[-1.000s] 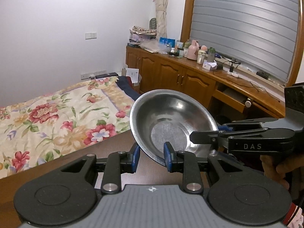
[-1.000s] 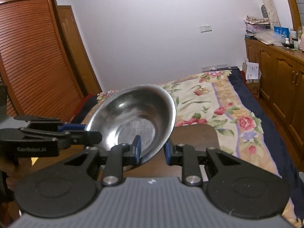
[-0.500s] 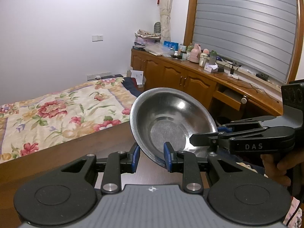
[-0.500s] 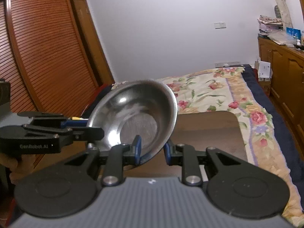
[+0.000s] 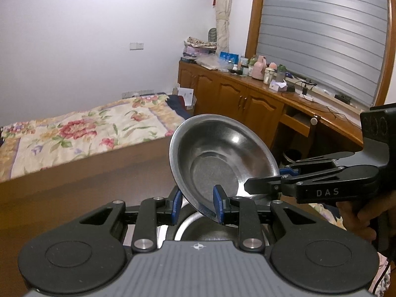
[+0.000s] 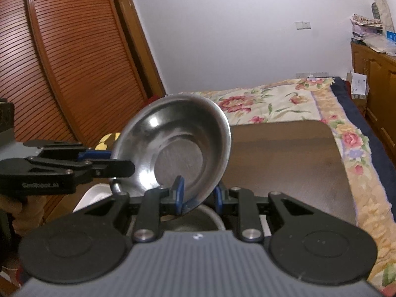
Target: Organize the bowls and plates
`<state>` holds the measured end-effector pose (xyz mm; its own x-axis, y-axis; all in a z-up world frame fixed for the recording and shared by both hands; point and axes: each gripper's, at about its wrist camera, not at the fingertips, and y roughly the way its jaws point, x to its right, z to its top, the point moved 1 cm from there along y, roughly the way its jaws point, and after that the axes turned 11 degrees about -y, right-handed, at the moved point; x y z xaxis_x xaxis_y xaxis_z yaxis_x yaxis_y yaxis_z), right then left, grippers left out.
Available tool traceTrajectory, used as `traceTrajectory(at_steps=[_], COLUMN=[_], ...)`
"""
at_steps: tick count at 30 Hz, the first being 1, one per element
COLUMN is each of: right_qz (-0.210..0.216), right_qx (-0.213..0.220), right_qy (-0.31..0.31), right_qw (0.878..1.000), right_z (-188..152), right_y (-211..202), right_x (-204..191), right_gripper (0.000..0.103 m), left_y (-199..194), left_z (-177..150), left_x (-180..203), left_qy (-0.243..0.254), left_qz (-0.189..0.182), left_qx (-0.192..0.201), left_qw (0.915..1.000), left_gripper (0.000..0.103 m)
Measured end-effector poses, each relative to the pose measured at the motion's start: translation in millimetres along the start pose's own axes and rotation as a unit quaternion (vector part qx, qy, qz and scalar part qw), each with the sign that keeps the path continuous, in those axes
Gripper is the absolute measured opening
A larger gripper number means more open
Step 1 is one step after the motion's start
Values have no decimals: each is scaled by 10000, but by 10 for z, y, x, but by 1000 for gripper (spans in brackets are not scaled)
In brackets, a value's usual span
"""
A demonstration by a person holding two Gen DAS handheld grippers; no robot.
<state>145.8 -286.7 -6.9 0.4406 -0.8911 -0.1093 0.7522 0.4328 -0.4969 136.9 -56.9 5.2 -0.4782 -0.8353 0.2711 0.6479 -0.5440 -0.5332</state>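
Observation:
A steel bowl (image 5: pixel 222 158) (image 6: pixel 178 148) hangs tilted in the air, carried by both grippers at opposite sides of its rim. My left gripper (image 5: pixel 197 204) is shut on the near rim in the left wrist view, and it enters the right wrist view from the left (image 6: pixel 118 164). My right gripper (image 6: pixel 198 195) is shut on the rim nearest its own camera and reaches in from the right in the left wrist view (image 5: pixel 264 182). Just beneath the fingers lies a second steel bowl (image 5: pixel 193 225) (image 6: pixel 198 216), mostly hidden by the grippers.
A dark wooden table (image 6: pixel 284 160) stretches ahead under the bowl. A white dish (image 6: pixel 91 195) shows at its left. Beyond it is a bed with a floral cover (image 5: pixel 74 133). Wooden cabinets (image 5: pixel 247 104) with clutter run along the right wall. A person's hand (image 5: pixel 358 215) holds the right gripper.
Both grippers have carried the bowl sideways across the room, slightly lower over the table. The second steel bowl has come into view under the fingers. The grip is unchanged.

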Motion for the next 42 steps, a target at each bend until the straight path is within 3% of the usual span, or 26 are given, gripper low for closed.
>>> traceTrajectory(at_steps=[19,33,42], right_qz=[14,-358,-541], right_qx=[-323,-463,-467], right_qy=[-92,-520,-708], right_qw=[9994,9969,9949], right_z=[-336,-407,-437], right_y=[51,119,148], right_x=[-150,-201,-188], right_gripper=[27,21,16], left_y=[-4,154,163], left_z=[-574,-702,-725], left_x=[19,61,7], left_qy=[-248,226,137], left_qz=[200,764,800], left_qx=[-93,-206,-165], left_qw=[9994,9966,9966], left_gripper=[29,28,28])
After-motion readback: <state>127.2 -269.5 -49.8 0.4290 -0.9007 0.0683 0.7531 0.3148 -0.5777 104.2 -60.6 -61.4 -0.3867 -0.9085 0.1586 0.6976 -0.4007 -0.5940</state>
